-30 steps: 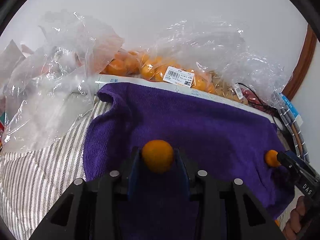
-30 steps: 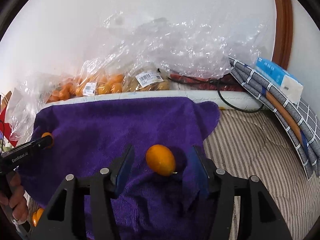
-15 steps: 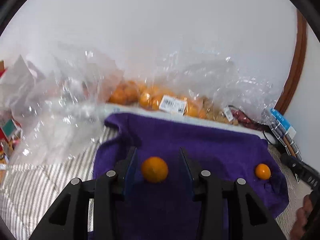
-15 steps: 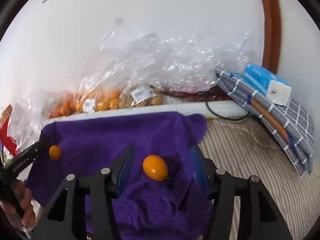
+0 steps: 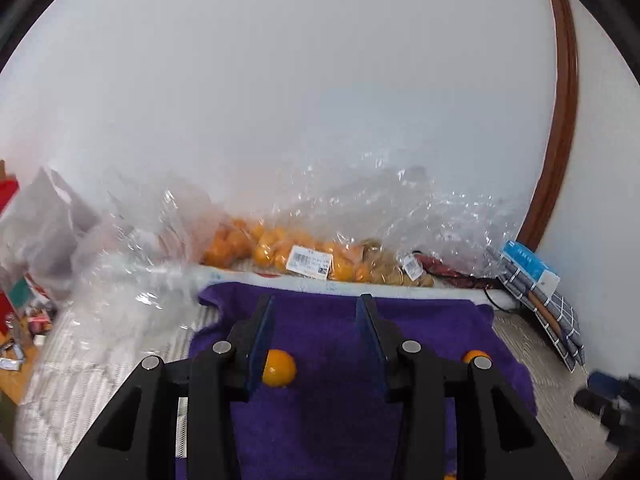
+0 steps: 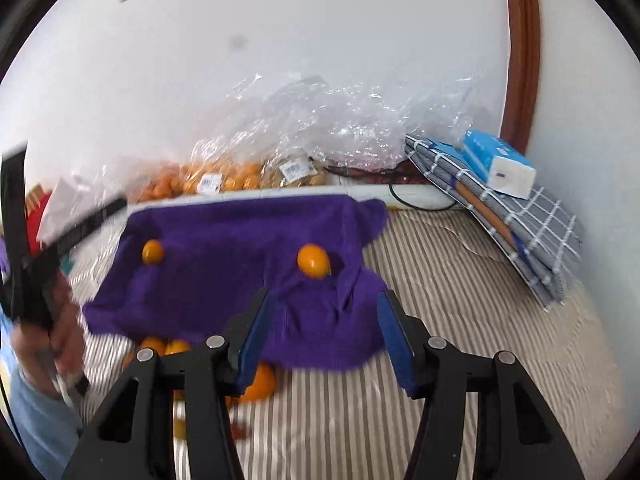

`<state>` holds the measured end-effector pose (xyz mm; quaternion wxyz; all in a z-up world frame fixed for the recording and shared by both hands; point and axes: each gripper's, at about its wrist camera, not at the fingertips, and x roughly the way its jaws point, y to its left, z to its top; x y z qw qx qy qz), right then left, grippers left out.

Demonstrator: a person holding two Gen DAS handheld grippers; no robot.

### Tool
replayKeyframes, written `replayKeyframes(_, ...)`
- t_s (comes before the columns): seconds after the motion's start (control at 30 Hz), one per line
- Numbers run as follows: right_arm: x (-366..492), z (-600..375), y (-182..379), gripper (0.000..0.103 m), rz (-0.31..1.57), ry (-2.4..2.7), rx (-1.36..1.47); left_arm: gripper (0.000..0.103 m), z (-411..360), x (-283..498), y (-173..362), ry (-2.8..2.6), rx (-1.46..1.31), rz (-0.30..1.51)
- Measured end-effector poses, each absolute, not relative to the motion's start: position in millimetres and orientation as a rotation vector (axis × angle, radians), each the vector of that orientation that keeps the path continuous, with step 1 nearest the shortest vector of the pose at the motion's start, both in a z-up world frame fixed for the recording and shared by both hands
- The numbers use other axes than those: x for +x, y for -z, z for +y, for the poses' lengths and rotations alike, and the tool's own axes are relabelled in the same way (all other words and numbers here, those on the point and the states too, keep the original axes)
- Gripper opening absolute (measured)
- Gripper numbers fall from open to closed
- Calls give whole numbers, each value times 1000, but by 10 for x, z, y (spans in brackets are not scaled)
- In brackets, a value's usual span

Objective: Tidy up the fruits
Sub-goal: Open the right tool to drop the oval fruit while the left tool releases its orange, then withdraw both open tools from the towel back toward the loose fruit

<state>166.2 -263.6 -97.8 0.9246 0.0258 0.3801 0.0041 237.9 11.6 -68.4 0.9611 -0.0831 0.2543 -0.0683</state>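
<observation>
A purple towel point(image 5: 332, 400) point(image 6: 240, 256) lies on the striped bedding. Two small orange fruits rest on it: one point(image 5: 279, 368) point(image 6: 152, 251) at the left, one point(image 5: 475, 357) point(image 6: 313, 261) at the right. My left gripper point(image 5: 316, 344) is open and empty above the towel, with the left fruit beside its left finger. My right gripper point(image 6: 322, 328) is open and empty, raised behind the right fruit. Several more orange fruits point(image 6: 260, 384) lie on the bedding at the towel's front edge. The left gripper also shows blurred in the right wrist view point(image 6: 48, 240).
Clear plastic bags of orange fruits point(image 5: 280, 252) point(image 6: 224, 178) line the wall behind the towel. A folded checked cloth point(image 6: 516, 216) with a blue and white box point(image 6: 498, 162) sits at the right. Clutter point(image 5: 24, 300) lies at the left. A black cable point(image 6: 420, 200) runs nearby.
Both grippers have pulled back and up from the towel. The left gripper has let go of its fruit, which now lies on the towel. The right fruit stays on the towel.
</observation>
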Motion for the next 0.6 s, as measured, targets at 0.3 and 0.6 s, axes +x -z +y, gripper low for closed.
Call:
replayKeyframes(0.3,1106,-2629,949,56,777,-18,52,40,357,1770,850,163,-209,665)
replayKeyframes(0.6,859,-2519,1178,74,807,-63,59,58,659,1238,1244,121,-162,736)
